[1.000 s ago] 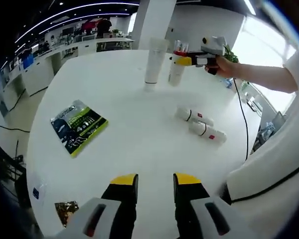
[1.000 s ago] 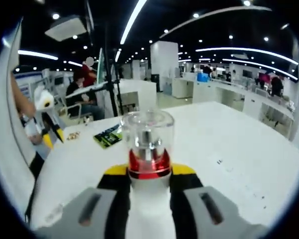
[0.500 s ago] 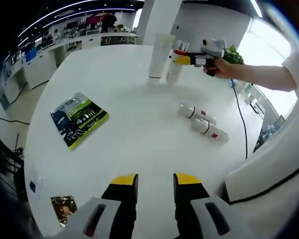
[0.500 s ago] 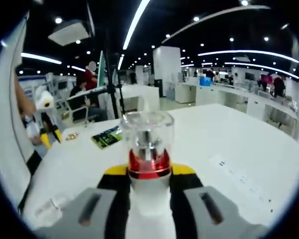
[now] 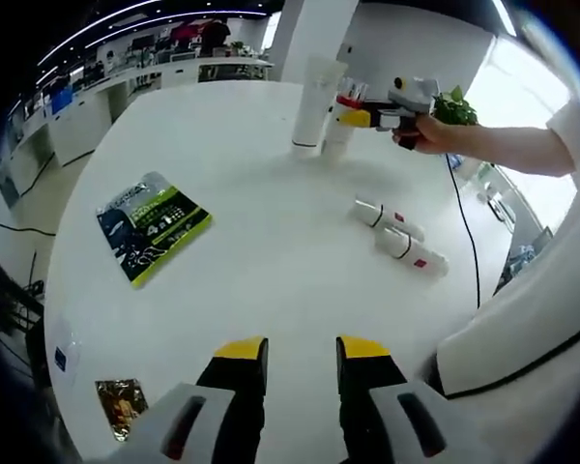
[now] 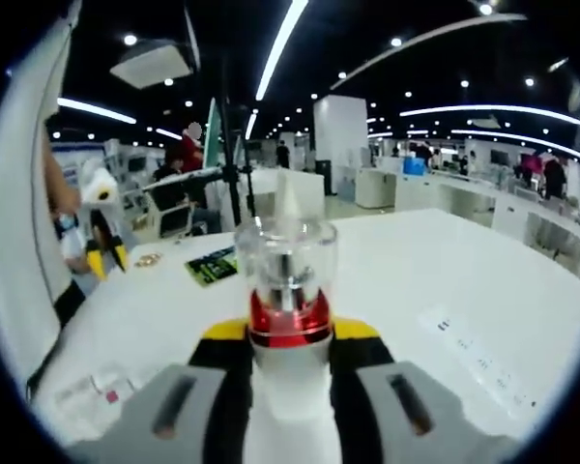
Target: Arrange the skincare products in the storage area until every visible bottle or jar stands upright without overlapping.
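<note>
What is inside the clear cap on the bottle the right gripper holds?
Through the clear cap, a pump nozzle stands above a red collar. The right gripper covers the white bottle sides below.

white table (image 5: 251, 261) | green packet (image 5: 152, 225) | two lying bottles (image 5: 398, 238) | upright tube (image 5: 312, 106) | foil sachet (image 5: 119, 403)

Bright indoor scene, ceiling strip lights (image 6: 280, 48) overhead, window (image 5: 522, 106) glare blown out, white worktop (image 5: 261, 242) washed pale, soft shadows, heavy fisheye bending at edges, background slightly blurred

Pump bottle (image 6: 288, 290) and tube (image 5: 315, 108) upright; two bottles (image 5: 400, 234) lying.
</note>
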The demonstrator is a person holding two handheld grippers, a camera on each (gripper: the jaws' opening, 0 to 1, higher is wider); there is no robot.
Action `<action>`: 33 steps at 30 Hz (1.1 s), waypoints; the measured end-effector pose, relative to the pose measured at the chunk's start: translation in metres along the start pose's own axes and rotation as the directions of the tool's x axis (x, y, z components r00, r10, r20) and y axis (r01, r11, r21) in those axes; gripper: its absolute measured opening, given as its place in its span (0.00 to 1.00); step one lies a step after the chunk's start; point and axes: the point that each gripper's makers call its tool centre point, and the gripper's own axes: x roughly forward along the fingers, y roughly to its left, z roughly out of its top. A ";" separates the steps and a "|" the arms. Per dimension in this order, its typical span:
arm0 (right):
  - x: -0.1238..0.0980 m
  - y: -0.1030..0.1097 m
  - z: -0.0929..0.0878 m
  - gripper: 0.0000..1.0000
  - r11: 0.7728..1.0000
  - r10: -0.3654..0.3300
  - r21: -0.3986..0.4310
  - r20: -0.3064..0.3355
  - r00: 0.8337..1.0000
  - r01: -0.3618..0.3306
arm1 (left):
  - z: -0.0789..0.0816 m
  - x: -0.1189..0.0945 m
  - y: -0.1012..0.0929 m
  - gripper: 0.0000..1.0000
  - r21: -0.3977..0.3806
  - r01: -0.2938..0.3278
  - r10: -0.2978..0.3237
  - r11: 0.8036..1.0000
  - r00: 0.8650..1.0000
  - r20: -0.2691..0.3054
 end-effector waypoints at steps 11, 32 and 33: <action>0.002 0.000 0.003 0.28 0.997 0.076 -0.030 0.040 0.996 -0.075 | 0.003 0.003 -0.002 0.29 -0.009 0.005 -0.005 1.000 1.000 0.003; -0.002 -0.019 0.012 0.46 0.990 0.001 0.143 0.103 0.995 -0.015 | 0.005 0.001 -0.004 0.30 -0.020 0.018 -0.017 1.000 0.999 0.030; -0.005 -0.021 0.010 0.48 0.986 -0.012 0.166 0.103 0.995 -0.006 | 0.005 0.001 -0.005 0.30 -0.021 0.017 -0.016 1.000 0.999 0.032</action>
